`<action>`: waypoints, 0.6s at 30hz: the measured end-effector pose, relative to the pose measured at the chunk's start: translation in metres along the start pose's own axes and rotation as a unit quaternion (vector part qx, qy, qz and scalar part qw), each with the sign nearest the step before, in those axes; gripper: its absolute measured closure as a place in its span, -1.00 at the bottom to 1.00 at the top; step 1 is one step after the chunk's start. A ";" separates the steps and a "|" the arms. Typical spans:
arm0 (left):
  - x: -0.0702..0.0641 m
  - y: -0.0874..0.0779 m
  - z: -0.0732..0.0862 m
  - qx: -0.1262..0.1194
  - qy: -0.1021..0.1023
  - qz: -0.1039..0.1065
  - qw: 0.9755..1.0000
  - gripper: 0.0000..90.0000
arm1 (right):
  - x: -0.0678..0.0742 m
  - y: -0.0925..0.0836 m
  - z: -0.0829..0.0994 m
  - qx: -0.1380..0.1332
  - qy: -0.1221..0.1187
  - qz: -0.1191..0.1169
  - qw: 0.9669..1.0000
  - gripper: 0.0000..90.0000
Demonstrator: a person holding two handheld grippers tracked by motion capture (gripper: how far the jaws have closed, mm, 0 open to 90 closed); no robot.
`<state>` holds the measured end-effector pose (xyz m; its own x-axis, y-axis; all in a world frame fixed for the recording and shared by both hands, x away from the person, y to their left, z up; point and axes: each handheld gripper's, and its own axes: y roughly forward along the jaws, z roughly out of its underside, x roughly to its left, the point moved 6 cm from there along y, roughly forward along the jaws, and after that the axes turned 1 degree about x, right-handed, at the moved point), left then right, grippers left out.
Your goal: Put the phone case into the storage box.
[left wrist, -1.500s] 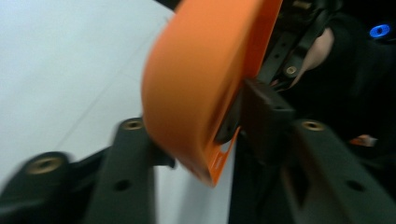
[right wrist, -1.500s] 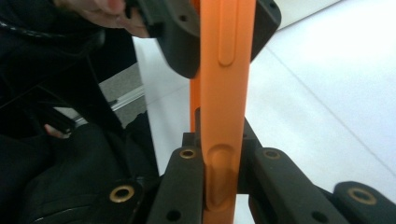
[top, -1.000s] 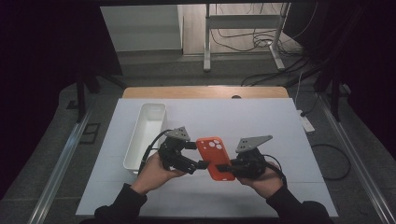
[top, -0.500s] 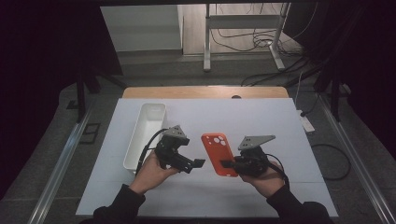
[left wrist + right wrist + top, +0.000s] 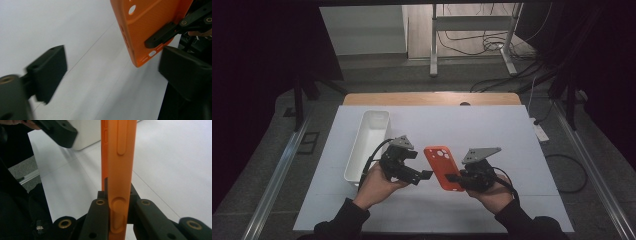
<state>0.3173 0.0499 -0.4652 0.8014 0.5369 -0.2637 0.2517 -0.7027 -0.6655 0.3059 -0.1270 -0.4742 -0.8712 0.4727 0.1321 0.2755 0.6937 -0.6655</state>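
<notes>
Right hand-held gripper point(image 5: 454, 178): jaws clamped tight on the lower end of the orange rubbery phone case point(image 5: 443, 167). In the right gripper view the case point(image 5: 119, 157) stands edge-on between the two black jaws, its side-button ridges facing the camera. The case is held just above the white bench point(image 5: 492, 135), roughly mid-bench towards the near edge, camera-cutout end pointing away from the person.

Left hand-held gripper point(image 5: 424, 175): jaws spread wide, nothing between them; they have just been closing a little. It sits just left of the case, apart from it. In the left gripper view the case's bottom corner point(image 5: 147, 30) hangs ahead and to the right of the open jaws, with the other gripper's black finger point(image 5: 162, 35) pressed flat against its back.

Surroundings: long white rectangular plastic tray point(image 5: 369, 142) lies on the bench to the left, just beyond the left hand point(image 5: 377, 186), not between the grippers and the case. Bare wooden strip point(image 5: 432, 98) along the far bench edge. Metal stand legs point(image 5: 434, 45) and loose black cables point(image 5: 462, 42) are on the floor behind, well apart from the work.
</notes>
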 end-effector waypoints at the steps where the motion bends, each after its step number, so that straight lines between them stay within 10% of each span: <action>1: 0.000 0.000 0.000 0.001 -0.002 0.005 1.000 -0.55 | 0.001 0.000 0.000 0.002 -0.001 0.001 1.000 0.88; 18: 0.001 0.000 0.005 0.019 -0.018 0.042 0.999 0.83 | 0.008 0.007 0.001 0.017 -0.016 0.006 1.000 0.88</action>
<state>0.3158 0.0527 -0.4690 0.7979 0.4947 -0.3444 0.1639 -0.7279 -0.6659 0.3003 -0.1190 -0.4785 -0.8805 0.4633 0.1002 0.2727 0.6682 -0.6922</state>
